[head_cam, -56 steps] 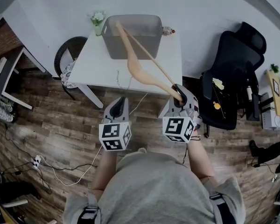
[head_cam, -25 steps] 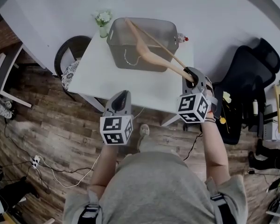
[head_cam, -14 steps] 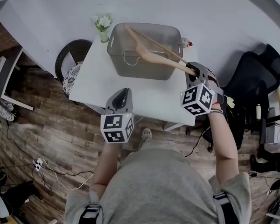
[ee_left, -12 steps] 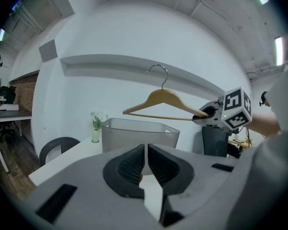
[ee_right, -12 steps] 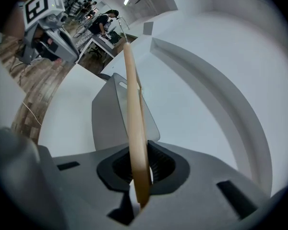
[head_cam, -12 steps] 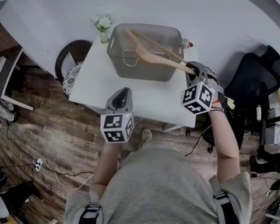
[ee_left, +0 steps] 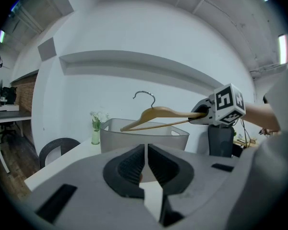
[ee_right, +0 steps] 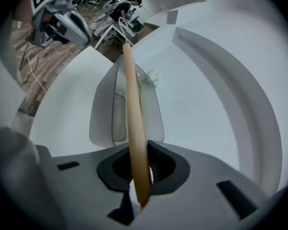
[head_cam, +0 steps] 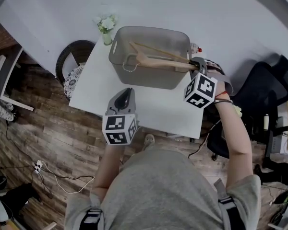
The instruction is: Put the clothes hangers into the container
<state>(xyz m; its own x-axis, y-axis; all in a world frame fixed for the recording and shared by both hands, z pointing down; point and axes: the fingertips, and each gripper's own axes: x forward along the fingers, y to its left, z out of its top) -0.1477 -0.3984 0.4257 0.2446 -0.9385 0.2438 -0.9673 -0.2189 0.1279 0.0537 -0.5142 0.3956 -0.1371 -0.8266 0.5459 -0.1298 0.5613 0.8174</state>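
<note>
The right gripper (head_cam: 196, 65) is held out over the right-hand end of the grey plastic container (head_cam: 149, 80), which stands at the back of the white desk (head_cam: 149, 107). Its fingers (ee_right: 162, 166) are pressed onto the tip of one arm of a wooden clothes hanger (head_cam: 159, 61) – the wood runs straight out from between them across the container's open top. In the left gripper view the hanger (ee_left: 158, 113) hangs above the container's rim (ee_left: 144, 131) with its metal hook (ee_left: 145, 97) pointing up, the free arm sloping down towards the near-left corner of the rim. Whether that far tip touches the rim cannot be told.

The left gripper (head_cam: 126, 94) hovers over the front edge of the desk, well apart from the container and pointing towards it. Its fingers (ee_left: 129, 166) stand nearly together – only a thin slit shows between them, and nothing is in it.

A small vase of white flowers (head_cam: 106, 25) stands at the desk's back left corner, just beside the container. A dark round-backed chair (head_cam: 69, 56) sits on the wooden floor (head_cam: 43, 123) to the left of the desk, and a black office chair (head_cam: 271, 83) stands off to the right.
</note>
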